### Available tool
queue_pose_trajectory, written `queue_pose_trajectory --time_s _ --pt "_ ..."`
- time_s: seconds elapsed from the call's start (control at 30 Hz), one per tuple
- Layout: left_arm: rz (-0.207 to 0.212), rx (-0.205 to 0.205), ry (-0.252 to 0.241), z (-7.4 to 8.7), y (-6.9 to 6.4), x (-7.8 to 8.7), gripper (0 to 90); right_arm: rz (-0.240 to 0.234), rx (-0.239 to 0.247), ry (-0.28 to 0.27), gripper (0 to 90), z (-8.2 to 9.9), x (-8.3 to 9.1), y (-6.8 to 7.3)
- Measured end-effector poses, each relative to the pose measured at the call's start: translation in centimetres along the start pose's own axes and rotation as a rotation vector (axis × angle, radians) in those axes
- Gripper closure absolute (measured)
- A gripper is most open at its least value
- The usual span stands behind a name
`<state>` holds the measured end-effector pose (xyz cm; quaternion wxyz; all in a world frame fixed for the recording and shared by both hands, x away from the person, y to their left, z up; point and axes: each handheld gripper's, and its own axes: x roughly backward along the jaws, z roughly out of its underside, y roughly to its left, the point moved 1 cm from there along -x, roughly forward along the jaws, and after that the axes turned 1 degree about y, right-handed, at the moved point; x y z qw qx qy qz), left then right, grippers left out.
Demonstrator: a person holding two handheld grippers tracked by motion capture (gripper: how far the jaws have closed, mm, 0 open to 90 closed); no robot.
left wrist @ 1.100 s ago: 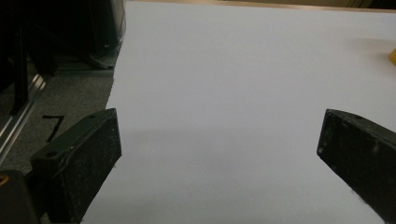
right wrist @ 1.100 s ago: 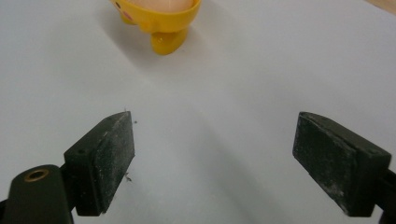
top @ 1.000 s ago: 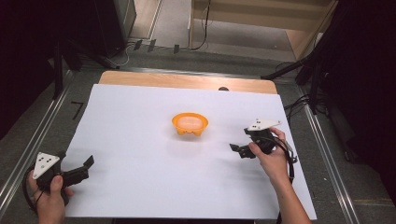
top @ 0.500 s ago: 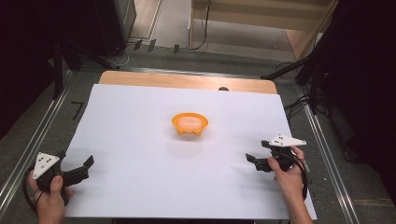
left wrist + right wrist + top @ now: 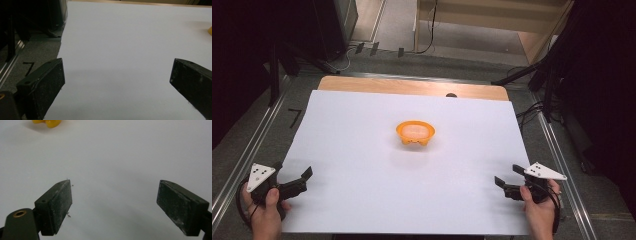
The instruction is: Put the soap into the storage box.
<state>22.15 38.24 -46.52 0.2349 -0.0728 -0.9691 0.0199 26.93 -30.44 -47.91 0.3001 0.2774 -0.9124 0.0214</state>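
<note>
orange bowl (image 5: 415, 133) centered, probably empty, both tongs apart

High view looks down and forward over the whole table. Each gripper view sits low, close to the white sheet (image 5: 362, 130); all three views share the orange bowl (image 5: 415, 133).

The right gripper (image 5: 115, 207) has its two black jaws spread wide apart over the white table (image 5: 120, 157) with nothing between them, and a bit of an orange bowl (image 5: 47, 122) peeks in far off at the top edge.
</note>
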Motion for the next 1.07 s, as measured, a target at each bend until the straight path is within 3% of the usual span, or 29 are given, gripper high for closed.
queue_pose_trajectory --time_s 0.73,0.87,0.93,1.07 --pt "-0.003 0.001 0.001 0.0 0.0 0.0 0.5 0.071 -0.068 -0.064 13.2 4.7 4.8 -1.6" --pt "-0.005 -0.001 0.000 0.0 -0.1 0.0 0.5 0.067 -0.060 -0.061 13.4 4.9 4.9 -1.5" --pt "-0.006 -0.001 0.001 0.0 -0.1 0.0 0.5 0.043 -0.050 -0.039 14.2 5.0 4.7 -1.5" --pt "-0.002 -0.002 0.004 0.0 0.0 0.0 0.5 0.061 -0.052 -0.034 13.8 4.9 4.6 -1.4"
